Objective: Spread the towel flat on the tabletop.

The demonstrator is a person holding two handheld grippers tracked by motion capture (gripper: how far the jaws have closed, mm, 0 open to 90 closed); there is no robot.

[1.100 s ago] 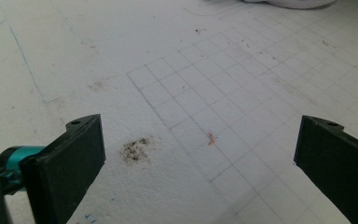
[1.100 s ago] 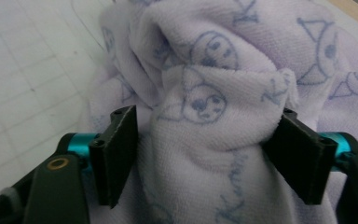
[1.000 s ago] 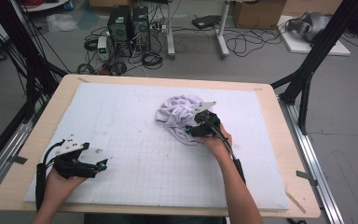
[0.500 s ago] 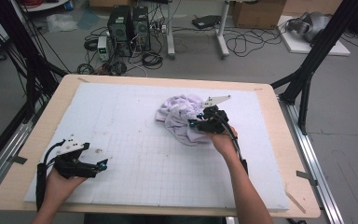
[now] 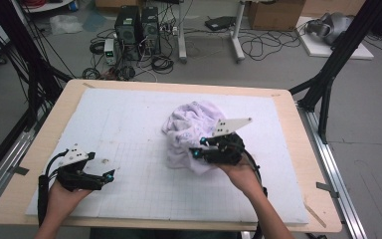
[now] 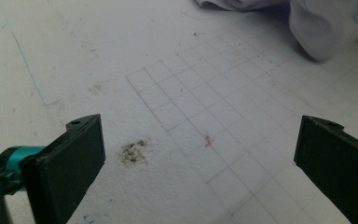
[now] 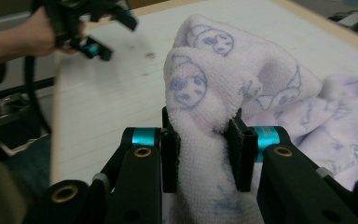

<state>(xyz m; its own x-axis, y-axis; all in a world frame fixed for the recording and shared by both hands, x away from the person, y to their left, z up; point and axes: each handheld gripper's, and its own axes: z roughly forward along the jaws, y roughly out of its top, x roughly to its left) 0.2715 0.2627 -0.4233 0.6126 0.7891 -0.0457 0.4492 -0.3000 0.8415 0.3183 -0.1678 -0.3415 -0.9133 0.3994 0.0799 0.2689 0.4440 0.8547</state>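
Pinching a thick fold of the lilac towel (image 7: 200, 107) in my right gripper (image 5: 210, 151), jaws just closed and now squeezed in on the terry from both sides. The towel itself sits crumpled a little right of the counter's (image 5: 40, 164) middle, on the white gridded mat (image 5: 129, 129), and my grip is on its near edge, lifted slightly off the pile. My left gripper (image 5: 99, 180) hangs at the near left corner, well apart from the cloth, jaws wide with nothing between them but bare mat.

Risk, as I judge it: I've caught a bunched fold, not a clean corner. Pull up and the whole heap may drag along in a lump, or the plush layers may slip out of the pads. With my left so far away, nothing pins the rest down.
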